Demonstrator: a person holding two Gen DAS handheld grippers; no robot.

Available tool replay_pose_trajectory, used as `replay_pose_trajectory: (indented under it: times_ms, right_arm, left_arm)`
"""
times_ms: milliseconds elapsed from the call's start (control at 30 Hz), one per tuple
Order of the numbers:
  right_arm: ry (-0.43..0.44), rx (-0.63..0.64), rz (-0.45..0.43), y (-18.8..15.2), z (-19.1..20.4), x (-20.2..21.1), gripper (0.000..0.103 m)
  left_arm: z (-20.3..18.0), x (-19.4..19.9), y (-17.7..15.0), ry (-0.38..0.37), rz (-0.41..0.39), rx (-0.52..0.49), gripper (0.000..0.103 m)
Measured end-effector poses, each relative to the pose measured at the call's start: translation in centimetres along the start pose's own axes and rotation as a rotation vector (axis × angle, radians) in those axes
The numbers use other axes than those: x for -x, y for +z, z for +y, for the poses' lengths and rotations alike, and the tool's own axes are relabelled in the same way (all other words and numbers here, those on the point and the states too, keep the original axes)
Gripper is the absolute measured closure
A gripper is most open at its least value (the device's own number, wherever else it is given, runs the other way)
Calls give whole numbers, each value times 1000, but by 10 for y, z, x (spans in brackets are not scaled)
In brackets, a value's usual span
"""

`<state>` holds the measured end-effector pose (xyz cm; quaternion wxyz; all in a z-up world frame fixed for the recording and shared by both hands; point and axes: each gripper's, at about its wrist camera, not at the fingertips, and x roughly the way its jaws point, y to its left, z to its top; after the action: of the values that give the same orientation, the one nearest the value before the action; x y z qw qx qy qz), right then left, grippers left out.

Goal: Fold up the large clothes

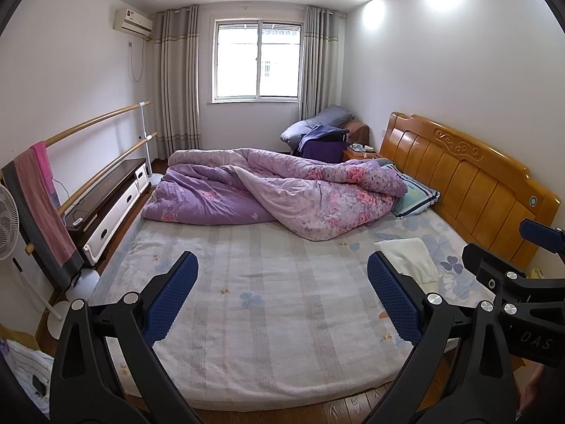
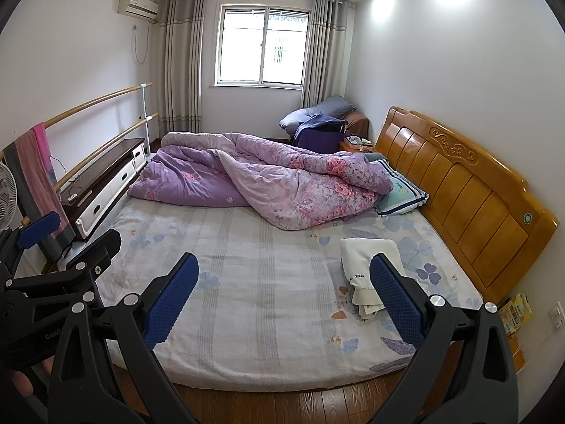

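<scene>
Both tools hang above the foot edge of the bed, empty. Your left tool (image 1: pixel 282 296) has its blue ribbed pads spread wide, nothing between them; your right tool (image 2: pixel 284 296) is spread the same way, also bare.

Task garment: cream-white folded cloth garment with dark lettering (image 2: pixel 367 268), lying on the pale floral-print bed sheet (image 2: pixel 261 282) at about 2 o'clock from the right tool, near the carved orange wooden headboard (image 2: pixel 469 190). From the left wrist view it sits at 3 o'clock, partly hidden behind the pad (image 1: pixel 409 258). It looks roughly bundled, not spread, so I judge the fold has not begun.

Elsewhere: rumpled purple floral quilt (image 1: pixel 275 190) heaped across the far half at 12 o'clock, well apart from the garment. Teal-and-white striped pillow (image 1: pixel 416 194) at 1 o'clock against the headboard.

Risks, as I read them:
- Pinch too deep and you may catch the sheet with the garment; both are pale and soft.
- Bundled layers may mean you grab several plies, so it won't open flat.
- Garment lies close to the headboard; the right tool could knock the wood on approach.
- Dragging it toward 12 o'clock may snag the quilt edge.
</scene>
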<state>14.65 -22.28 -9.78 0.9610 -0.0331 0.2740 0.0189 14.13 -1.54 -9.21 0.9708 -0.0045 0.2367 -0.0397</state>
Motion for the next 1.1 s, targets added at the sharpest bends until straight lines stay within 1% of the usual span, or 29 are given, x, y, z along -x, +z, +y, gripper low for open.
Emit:
replay_pose_trajectory:
  times_ms: [1100]
  right_arm:
    - [6,5,2,2,-4,-2,9]
  left_arm:
    - [7,3,-1,-1,5,1,6]
